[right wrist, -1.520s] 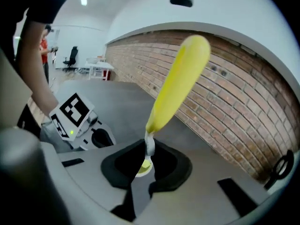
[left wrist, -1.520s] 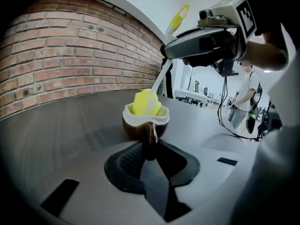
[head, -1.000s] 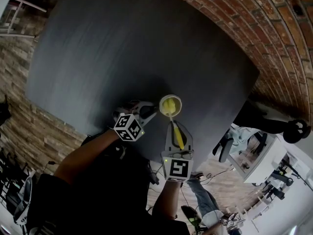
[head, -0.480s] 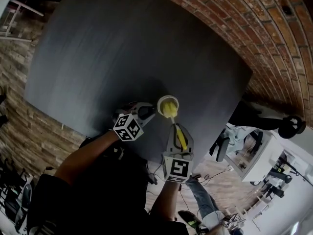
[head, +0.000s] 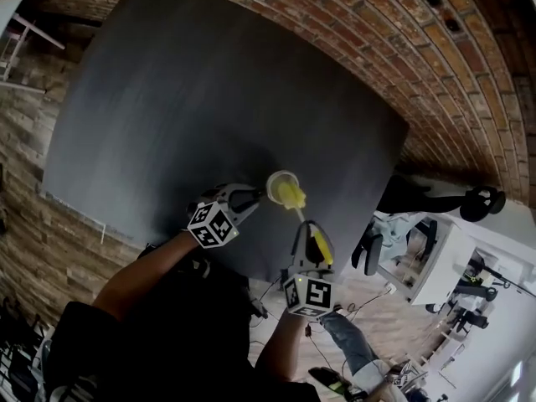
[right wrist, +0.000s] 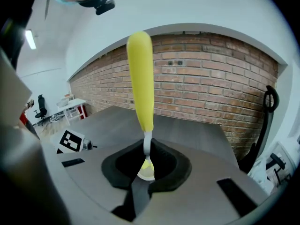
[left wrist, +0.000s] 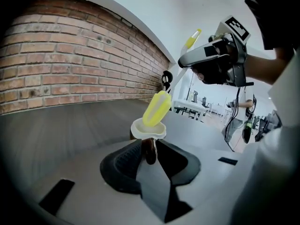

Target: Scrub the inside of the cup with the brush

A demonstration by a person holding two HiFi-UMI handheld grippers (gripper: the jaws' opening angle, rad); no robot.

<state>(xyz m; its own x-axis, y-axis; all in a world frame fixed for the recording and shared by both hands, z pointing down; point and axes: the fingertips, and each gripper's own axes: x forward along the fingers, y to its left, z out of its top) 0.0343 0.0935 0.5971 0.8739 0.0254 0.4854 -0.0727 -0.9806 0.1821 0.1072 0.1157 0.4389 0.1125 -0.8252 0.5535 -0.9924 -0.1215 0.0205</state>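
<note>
Cup: the cup (head: 281, 182) sits close to the desk's corner nearest the person, set in a little from both edges that meet there. Its white rim faces up, and its dark handle points toward the left gripper.
Brush: the brush (left wrist: 157, 108) has its yellow head tilted in the cup's mouth, and much of the head stands above the rim. A thin white shaft slants from it to the right gripper.
Open room: the dark desk (head: 209, 99) runs wide from the cup toward its far and left edges. The near corner is crowded by both grippers.
Left gripper: the left gripper (head: 248, 196) reaches in from the near-left edge, level with the cup. Its fingers are opening, but the pads are on the cup's handle.
Right gripper: the right gripper (head: 308, 231) comes in over the near corner and points at the cup. Its fingers are closed on the brush where the yellow handle narrows to the shaft, and the handle runs back over the gripper body.
Arms: both forearms stretch from the person's dark sleeves at the corner, and the two grippers meet at an angle at the cup.
Beyond the edges: a brick wall (head: 435, 74) runs along the far sides, and an office chair (head: 477, 201) stands past the right edge.
Hard to make out: the inside of the cup is hidden behind the brush head. Whether the cup's base rests on the desk cannot be told.
</note>
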